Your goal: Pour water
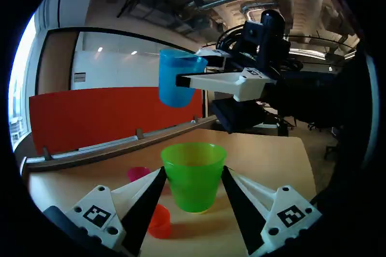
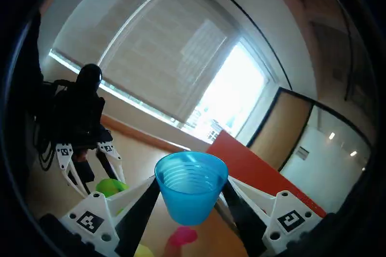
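Left gripper (image 1: 193, 170) clenched on green cup (image 1: 194, 184), which stands on worktop (image 1: 270, 155); right gripper (image 2: 190, 181) grasps blue cup (image 2: 191, 189), raised above green cup; pink cup (image 1: 137, 173) just beside green cup

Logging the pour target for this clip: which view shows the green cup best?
The left gripper view: the green cup sits whole between the fingers of the left gripper, rim and wall clear. The right gripper view catches just a green sliver of it, far off, partly hidden behind the right gripper.
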{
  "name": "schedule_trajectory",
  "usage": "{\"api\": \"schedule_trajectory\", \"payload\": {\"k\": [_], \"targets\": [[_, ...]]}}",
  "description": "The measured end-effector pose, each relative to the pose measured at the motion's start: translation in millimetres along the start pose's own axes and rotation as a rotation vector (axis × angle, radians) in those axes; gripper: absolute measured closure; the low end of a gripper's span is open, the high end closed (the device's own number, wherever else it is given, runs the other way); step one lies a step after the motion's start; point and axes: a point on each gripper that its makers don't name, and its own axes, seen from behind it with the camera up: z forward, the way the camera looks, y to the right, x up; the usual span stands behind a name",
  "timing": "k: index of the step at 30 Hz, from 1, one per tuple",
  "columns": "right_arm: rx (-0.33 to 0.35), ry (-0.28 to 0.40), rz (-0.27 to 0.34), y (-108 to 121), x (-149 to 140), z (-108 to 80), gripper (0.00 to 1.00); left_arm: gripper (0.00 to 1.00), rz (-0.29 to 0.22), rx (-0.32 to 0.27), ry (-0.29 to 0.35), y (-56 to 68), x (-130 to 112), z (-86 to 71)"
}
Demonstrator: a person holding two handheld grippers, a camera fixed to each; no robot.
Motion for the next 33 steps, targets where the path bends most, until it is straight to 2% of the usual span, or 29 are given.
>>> {"api": "schedule_trajectory", "payload": {"k": [12,17,21,33], "targets": [[0.057,0.015,0.306,-12,4,-2.1,0.11,0.18,0.001,0.009,-0.007,-1.2,-1,-0.8],[0.069,0.010,0.413,-14,3,-2.6,0.11,0.18,-0.002,0.007,-0.013,-0.9,0,-1.1],[0.070,0.005,0.446,-14,2,-3.6,0.11,0.18,0.002,0.003,-0.023,0.7,-2,-1.8],[0.081,-0.025,0.460,-19,-8,-10.4,0.11,0.18,0.011,-0.008,-0.060,4.8,-9,-4.6]]}}
